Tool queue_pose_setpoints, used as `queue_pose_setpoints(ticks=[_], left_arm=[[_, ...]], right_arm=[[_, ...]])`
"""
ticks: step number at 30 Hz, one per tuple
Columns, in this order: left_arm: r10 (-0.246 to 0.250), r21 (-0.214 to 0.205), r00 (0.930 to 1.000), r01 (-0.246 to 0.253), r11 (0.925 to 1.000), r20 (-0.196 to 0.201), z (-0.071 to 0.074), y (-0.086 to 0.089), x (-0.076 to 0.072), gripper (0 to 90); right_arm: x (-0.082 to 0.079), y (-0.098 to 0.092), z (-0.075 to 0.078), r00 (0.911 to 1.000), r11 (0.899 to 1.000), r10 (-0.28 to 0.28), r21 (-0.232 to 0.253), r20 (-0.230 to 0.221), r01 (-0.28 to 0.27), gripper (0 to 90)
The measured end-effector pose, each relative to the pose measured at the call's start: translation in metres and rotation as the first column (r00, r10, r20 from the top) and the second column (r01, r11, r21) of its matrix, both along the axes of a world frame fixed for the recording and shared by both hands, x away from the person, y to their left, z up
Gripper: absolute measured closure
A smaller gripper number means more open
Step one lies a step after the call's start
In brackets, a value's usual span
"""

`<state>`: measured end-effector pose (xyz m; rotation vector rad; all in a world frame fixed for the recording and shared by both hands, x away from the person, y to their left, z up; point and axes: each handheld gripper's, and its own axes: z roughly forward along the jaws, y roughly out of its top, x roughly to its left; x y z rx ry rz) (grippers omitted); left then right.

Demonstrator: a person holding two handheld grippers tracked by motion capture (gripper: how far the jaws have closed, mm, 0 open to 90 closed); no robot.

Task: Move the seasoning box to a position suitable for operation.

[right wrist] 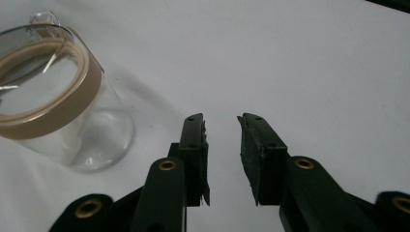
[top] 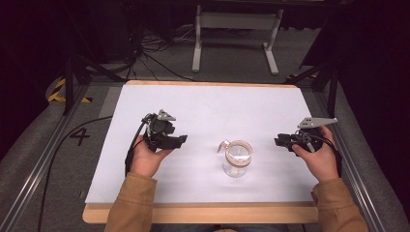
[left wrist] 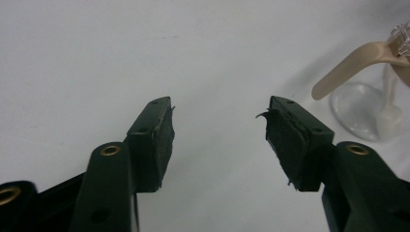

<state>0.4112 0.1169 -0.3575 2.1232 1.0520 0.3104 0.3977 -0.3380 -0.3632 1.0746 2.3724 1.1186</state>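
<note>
A clear glass jar [top: 237,159] with a tan rim band and a tan handle stands upright on the white table [top: 203,111], between my two grippers. My left gripper [top: 181,140] is held to the jar's left and points toward it. In the left gripper view its jaws [left wrist: 220,123] stand wide open with nothing between them, and the jar [left wrist: 372,101] lies ahead to the right. My right gripper [top: 279,141] is to the jar's right. Its jaws [right wrist: 222,126] are narrowly open and empty, with the jar [right wrist: 53,101] at the upper left.
The white sheet covers a wooden tabletop whose front edge [top: 203,212] lies near the person. Metal rails [top: 43,159] run along both sides. A grey frame stand [top: 237,29] and cables lie on the floor beyond the table.
</note>
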Motion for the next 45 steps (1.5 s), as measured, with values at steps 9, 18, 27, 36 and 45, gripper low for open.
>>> queue_pose_setpoints(ticks=[9, 18, 27, 36, 45], left_arm=[[-0.013, -0.116, 0.9976, 0.021, 0.993, 0.068, 0.005, 0.01, -0.001, 56.7], [-0.084, -0.418, 0.9962, 0.087, 0.9043, 0.024, -0.005, 0.014, 0.0, 61.1], [-0.136, -0.369, 0.9847, 0.167, 0.9142, 0.109, 0.0, -0.007, -0.008, 73.0], [-0.196, -0.319, 0.972, 0.228, 0.9197, 0.129, -0.003, -0.04, -0.005, 89.6], [-0.243, -0.272, 0.9587, 0.276, 0.922, 0.147, -0.005, -0.063, -0.002, 89.7]], right_arm=[[-0.002, 0.007, -0.002, 0.9995, 0.999, 0.031, 0.021, 0.011, -0.031, 71.5], [-0.006, 0.021, -0.003, 0.9973, 0.997, 0.073, 0.034, 0.012, -0.073, 72.5], [-0.009, 0.032, -0.005, 0.9938, 0.994, 0.11, 0.023, 0.013, -0.11, 73.4], [-0.017, 0.035, -0.011, 0.993, 0.993, 0.118, 0.01, 0.003, -0.118, 73.8], [-0.026, 0.03, -0.014, 0.9948, 0.995, 0.101, 0.005, -0.007, -0.101, 73.9]])
